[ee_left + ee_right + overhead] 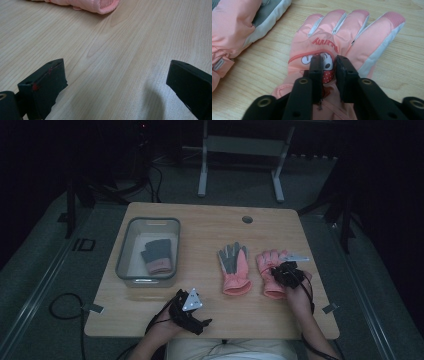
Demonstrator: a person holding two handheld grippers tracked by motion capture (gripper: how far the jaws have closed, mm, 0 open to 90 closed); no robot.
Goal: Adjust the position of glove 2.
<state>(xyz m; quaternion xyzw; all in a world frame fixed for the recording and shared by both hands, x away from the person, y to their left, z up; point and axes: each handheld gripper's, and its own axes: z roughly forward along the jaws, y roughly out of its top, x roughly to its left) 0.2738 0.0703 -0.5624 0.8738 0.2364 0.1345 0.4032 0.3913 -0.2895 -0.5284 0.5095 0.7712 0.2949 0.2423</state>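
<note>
Glove [329, 42] back pinched under right gripper [329, 60]

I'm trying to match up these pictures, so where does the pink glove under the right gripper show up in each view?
High view: the pink glove lies right of centre on the table, under the right gripper.
Left gripper view: I can't tell; the pink cuff at the top edge could belong to either glove.
Right gripper view: it lies in the centre, back up, the jaws pinching its fabric.
Shared landmark: the neighbouring palm-up glove beside it.

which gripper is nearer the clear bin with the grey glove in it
Left. The left gripper rests at the table's near edge, just below and right of the bin. The right gripper is far across, down on the right-hand pink glove.
</note>
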